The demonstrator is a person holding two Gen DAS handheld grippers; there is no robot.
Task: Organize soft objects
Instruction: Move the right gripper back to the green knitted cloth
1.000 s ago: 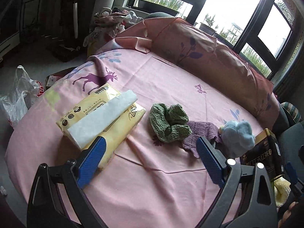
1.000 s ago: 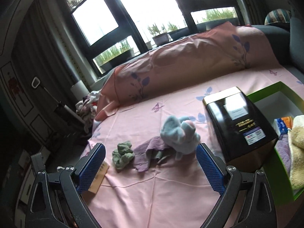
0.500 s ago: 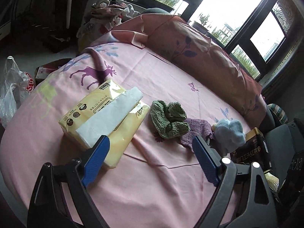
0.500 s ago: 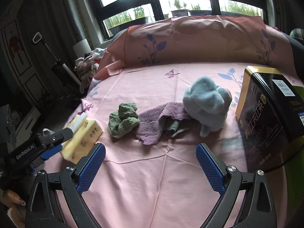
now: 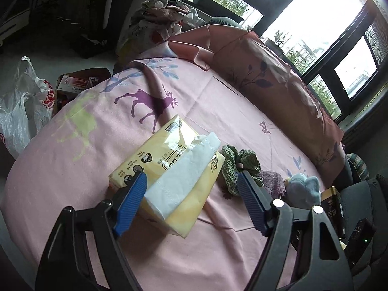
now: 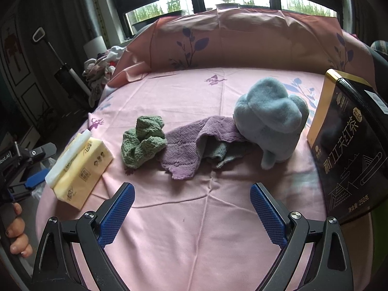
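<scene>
A yellow tissue pack with a white sheet sticking out lies on the pink sheet. My left gripper hovers over its near end with the jaws closing around it; the left pad is at the pack's edge and the right pad stands clear. Beyond it lie a green knitted cloth, a purple cloth and a blue plush toy. My right gripper is open and empty, just short of the purple cloth, with the green cloth left and the plush right.
A black and gold tea box stands upright at the right, beside a green box edge. A long pink pillow runs along the back. A plastic bag and a clothes pile sit off the left side.
The left gripper has come forward over the tissue pack and its jaws have narrowed. The right gripper has dropped and swung closer to the cloths and the plush.
</scene>
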